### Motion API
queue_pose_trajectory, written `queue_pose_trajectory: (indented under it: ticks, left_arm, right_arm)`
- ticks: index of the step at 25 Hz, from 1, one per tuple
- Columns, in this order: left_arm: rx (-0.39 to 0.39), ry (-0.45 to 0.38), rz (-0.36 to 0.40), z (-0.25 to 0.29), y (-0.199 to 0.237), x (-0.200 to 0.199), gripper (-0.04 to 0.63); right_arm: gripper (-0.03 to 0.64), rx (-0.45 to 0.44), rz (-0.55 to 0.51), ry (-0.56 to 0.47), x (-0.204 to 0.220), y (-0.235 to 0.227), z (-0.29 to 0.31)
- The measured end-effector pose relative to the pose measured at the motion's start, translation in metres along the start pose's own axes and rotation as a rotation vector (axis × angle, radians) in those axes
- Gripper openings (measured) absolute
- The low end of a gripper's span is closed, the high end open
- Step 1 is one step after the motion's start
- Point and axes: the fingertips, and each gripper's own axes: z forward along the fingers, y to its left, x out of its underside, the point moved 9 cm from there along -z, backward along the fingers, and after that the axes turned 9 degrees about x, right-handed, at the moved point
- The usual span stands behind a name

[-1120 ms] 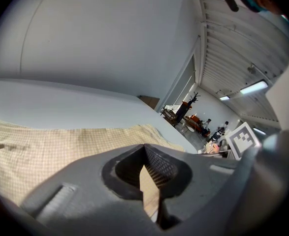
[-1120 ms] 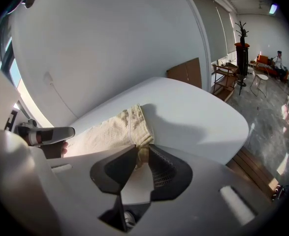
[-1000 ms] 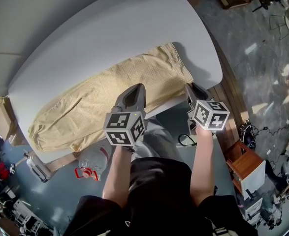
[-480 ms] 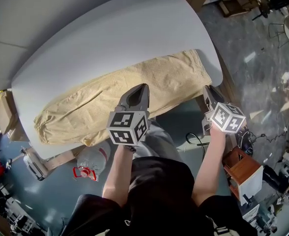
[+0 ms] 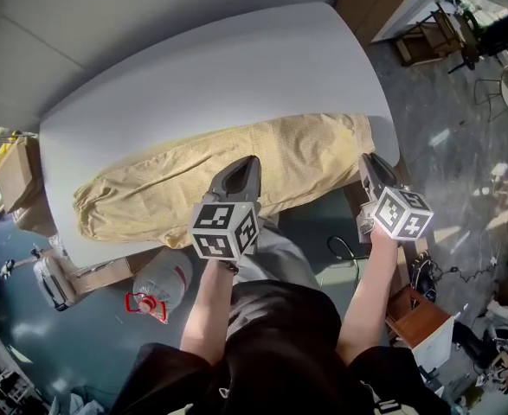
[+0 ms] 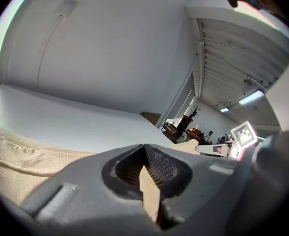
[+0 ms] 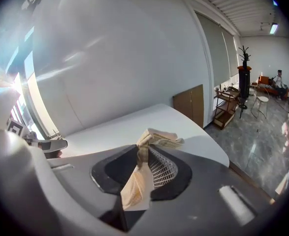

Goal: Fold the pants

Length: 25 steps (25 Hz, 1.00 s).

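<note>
Left tool (image 5: 249,162): clamped on near edge of pants (image 5: 150,188), mid-frame. Right tool (image 5: 368,159): pinching right-end corner. Pants laid lengthwise across bench (image 5: 193,76). Soft, light, limp; likely sags between grips; best held at edges.

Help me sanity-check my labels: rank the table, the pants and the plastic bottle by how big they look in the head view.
1. table
2. pants, covering a long strip of it
3. plastic bottle, smallest; it sits below table level, farther from the camera, which shrinks it.

A plastic water jug (image 5: 160,277) sits near the white table (image 5: 193,85)'s edge.
</note>
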Motion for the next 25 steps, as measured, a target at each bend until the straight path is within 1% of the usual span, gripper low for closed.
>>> queue_pose_trajectory:
  ticks: [7, 14, 20, 25]
  left_arm:
    - [-0.044, -0.090, -0.003, -0.064, 0.023, -0.021, 0.003]
    - [-0.116, -0.181, -0.029, -0.133, 0.061, -0.030, 0.003]
    - [-0.180, -0.242, -0.063, -0.189, 0.093, -0.030, 0.003]
    - [-0.218, -0.280, -0.081, -0.229, 0.113, -0.026, 0.003]
  right_arm:
    - [0.080, -0.047, -0.077, -0.045, -0.019, 0.063, -0.016]
    - [0.078, -0.102, -0.182, -0.080, -0.029, 0.135, -0.024]
    - [0.078, -0.157, -0.285, -0.079, -0.027, 0.201, -0.022]
    - [0.078, -0.200, -0.365, -0.083, -0.021, 0.256, -0.024]
